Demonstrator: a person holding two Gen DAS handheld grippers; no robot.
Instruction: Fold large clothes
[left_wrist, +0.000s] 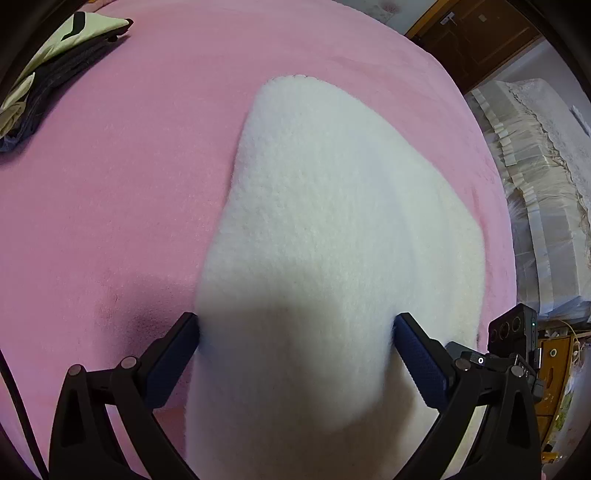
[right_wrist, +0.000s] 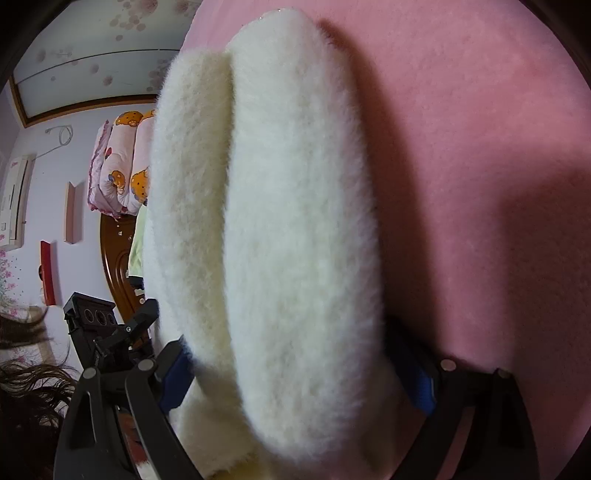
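Item: white fleece (left_wrist: 325, 229), centre frame, on pink bed (left_wrist: 110, 184).
L tongs (left_wrist: 295, 332): clamped on fleece edge.
R tongs (right_wrist: 288, 354): clamped on doubled layers.
Done: one fold, judged.
Left: further folds, laying flat.
Other: clothes (left_wrist: 48, 70), upper left.

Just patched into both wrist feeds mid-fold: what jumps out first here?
A thick white fleece garment fills the middle of both views, doubled into two plump layers in the right wrist view, with the left gripper and right gripper each clamped on it. Beneath lies a wide pink blanket. A dark and pale-green pile of clothes sits at its far left corner.
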